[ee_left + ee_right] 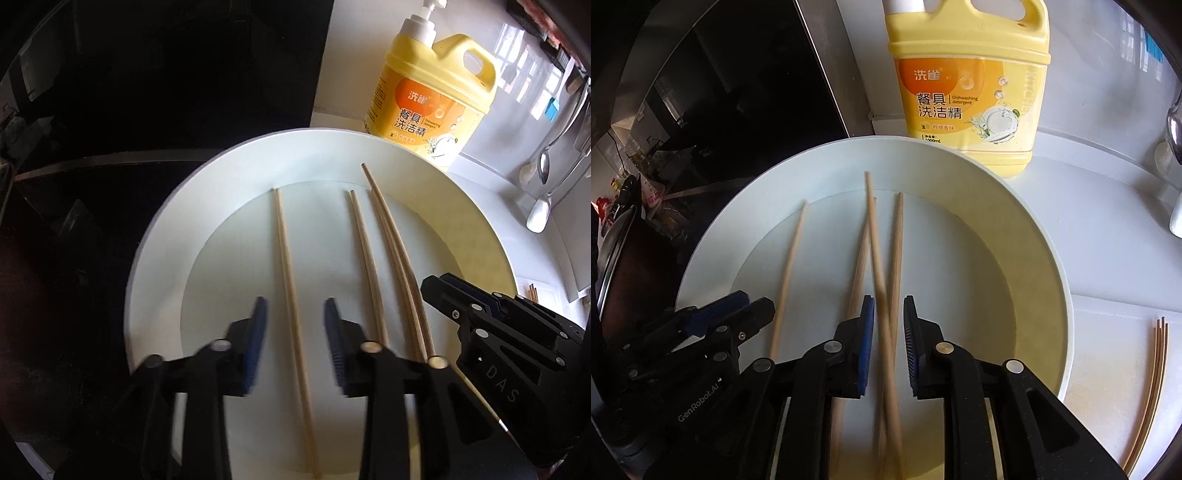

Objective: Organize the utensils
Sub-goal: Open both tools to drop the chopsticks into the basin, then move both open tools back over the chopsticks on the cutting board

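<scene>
Several wooden chopsticks lie lengthwise on a round white plate [166, 221] [1034, 240]. My left gripper [295, 325] is open over the plate's near side. One chopstick [291, 295] runs loose between its blue pads [258, 332], touching neither. My right gripper [888, 328] stands just to its right, also seen from the side [424, 288]. Its jaws are narrowly apart around two crossing chopsticks [875, 240], with a slit still showing beside the right pad [910, 339]. The left gripper [753, 301] shows at the left of the right wrist view.
A yellow detergent bottle [432, 96] [967, 92] stands just behind the plate. A dark glass surface [110, 147] borders the plate on the left. More chopsticks [1156, 369] lie on the white counter to the right. Spoons [543, 166] hang at the far right.
</scene>
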Available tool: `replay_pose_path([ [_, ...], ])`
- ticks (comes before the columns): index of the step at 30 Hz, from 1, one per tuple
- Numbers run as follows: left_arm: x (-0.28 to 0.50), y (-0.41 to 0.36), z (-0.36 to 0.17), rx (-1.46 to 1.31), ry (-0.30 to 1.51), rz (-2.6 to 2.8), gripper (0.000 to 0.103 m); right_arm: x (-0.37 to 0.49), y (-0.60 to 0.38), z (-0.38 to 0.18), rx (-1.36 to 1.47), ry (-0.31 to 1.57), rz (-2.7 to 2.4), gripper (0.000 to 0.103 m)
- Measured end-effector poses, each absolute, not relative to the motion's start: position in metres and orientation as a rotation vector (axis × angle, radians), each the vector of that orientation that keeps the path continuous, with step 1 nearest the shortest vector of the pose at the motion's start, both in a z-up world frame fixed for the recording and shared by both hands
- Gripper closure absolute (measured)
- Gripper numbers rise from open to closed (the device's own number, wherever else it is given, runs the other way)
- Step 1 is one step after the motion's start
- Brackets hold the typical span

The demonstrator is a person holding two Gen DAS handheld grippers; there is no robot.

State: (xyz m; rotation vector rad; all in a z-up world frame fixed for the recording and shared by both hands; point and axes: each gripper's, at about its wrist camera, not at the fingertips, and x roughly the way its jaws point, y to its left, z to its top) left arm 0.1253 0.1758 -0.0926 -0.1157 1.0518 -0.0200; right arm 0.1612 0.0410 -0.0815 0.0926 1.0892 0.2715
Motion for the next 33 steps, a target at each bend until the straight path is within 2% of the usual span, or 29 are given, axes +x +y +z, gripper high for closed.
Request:
replay_pose_path([
  [1,0.123,0.178,-0.089,-0.119,1.035,-0.009,0.042,0.160,0.040,-0.079,0.092,1.083,0.271,0.084],
  [10,0.107,0.190,-0.070,-0.136,0.992,0.067,0.027,0.143,0.022,-0.066,0.109,1.039,0.282,0.070],
  [21,0.070,0.157,-0.052,-0.133,0.985,0.071,0.024,0.100,-0.013,-0.044,0.124,0.984,0.304,0.060],
  [33,0.022,0.078,-0.030,-0.109,0.969,0.018,0.017,0.035,-0.099,-0.027,0.130,0.961,0.266,0.052],
])
